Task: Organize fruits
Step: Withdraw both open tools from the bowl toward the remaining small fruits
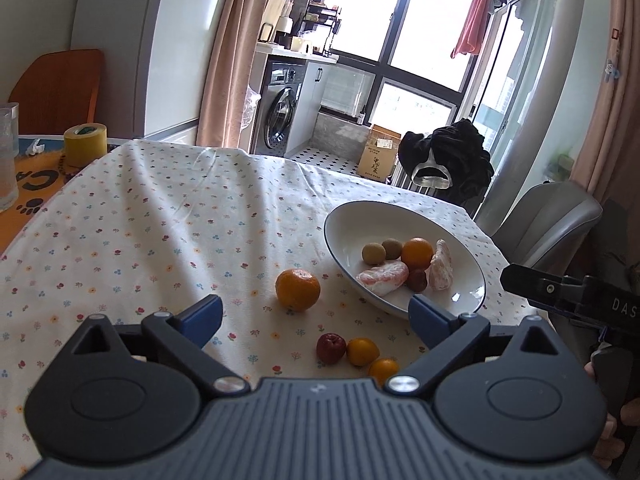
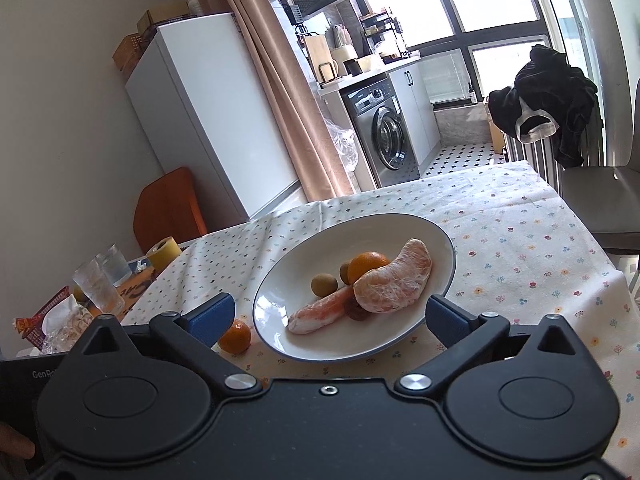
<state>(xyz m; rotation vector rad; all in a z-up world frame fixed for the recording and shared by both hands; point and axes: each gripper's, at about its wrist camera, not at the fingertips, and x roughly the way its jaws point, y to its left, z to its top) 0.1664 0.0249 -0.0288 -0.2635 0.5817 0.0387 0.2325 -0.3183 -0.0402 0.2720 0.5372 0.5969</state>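
- The flowered tablecloth [image 1: 140, 220] spreads out ahead of both grippers, carrying everything in play.
- The white plate [image 1: 352, 220] sits ahead and to the right of the left gripper [image 1: 316, 318], and dead ahead of the right gripper [image 2: 330, 316], near rim between its fingertips.
- On the plate: two peeled pomelo segments [image 2: 394, 284], an orange [image 2: 366, 264], two small brown fruits [image 2: 324, 284] and a dark red one, bunched together.
- A tangerine [image 1: 298, 290] rests on the cloth just ahead of the left gripper, between fingers and plate.
- Closer in, under the left gripper's nose: a small red fruit [image 1: 331, 347] and two kumquats [image 1: 362, 352], touching in a row.
- Left gripper: fingers spread wide, nothing held.
- Right gripper: fingers wide apart too, empty.
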